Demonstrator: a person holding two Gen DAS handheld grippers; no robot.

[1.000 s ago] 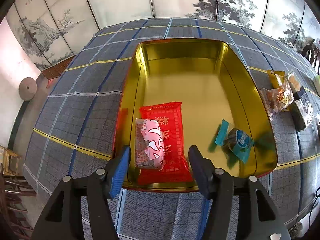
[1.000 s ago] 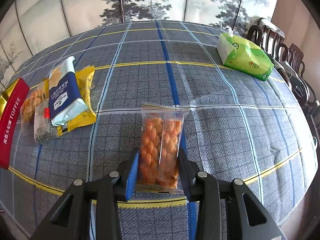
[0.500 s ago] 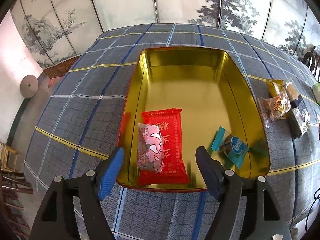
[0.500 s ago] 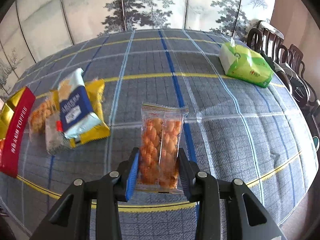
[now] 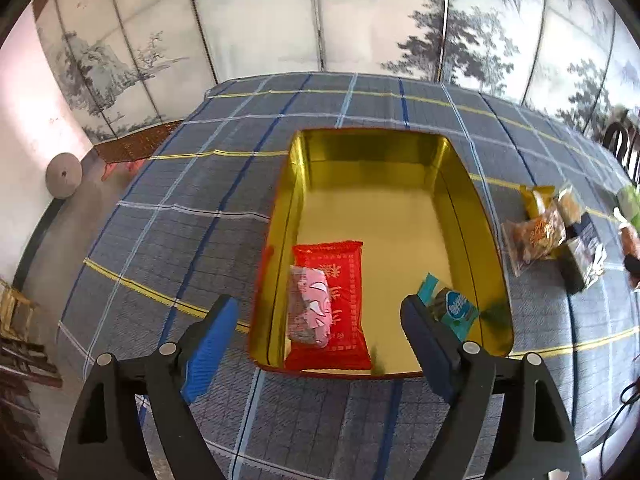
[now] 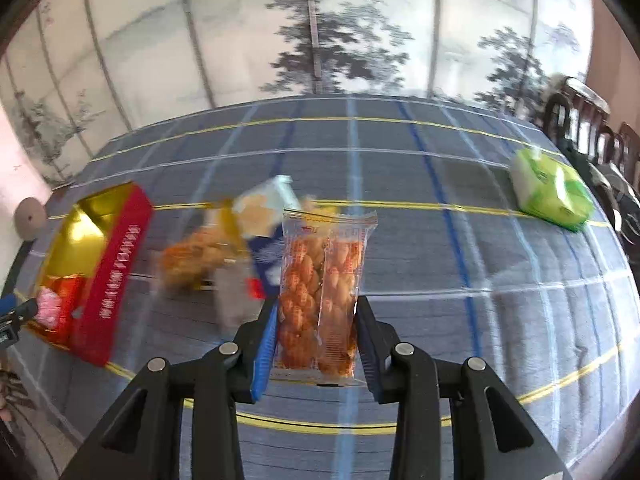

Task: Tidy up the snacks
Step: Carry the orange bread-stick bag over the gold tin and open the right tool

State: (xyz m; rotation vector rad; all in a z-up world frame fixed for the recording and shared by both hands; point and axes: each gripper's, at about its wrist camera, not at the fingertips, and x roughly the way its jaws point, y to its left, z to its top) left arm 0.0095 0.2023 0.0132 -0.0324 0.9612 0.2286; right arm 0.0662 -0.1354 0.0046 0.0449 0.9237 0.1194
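Note:
A gold tin with red sides (image 5: 384,208) sits on the checked tablecloth; it also shows at the left of the right wrist view (image 6: 116,264). In it lie a red packet (image 5: 344,280), a pink packet (image 5: 310,304) on top of it, and a teal packet (image 5: 452,308). My left gripper (image 5: 316,344) is open and empty, above the tin's near edge. My right gripper (image 6: 316,348) is shut on a clear packet of orange twist snacks (image 6: 320,284), lifted above the table. A blurred pile of snack packets (image 6: 236,248) lies between it and the tin; the pile also shows in the left wrist view (image 5: 556,236).
A green tissue pack (image 6: 552,196) lies at the far right of the table. Dark wooden chairs (image 6: 592,136) stand beyond the right edge. A painted folding screen (image 5: 320,20) stands behind the table. The floor drops off left of the table.
My left gripper opened wider and drew back from the tin. My right gripper lifted the twist packet off the table and swung left, bringing the tin into its view.

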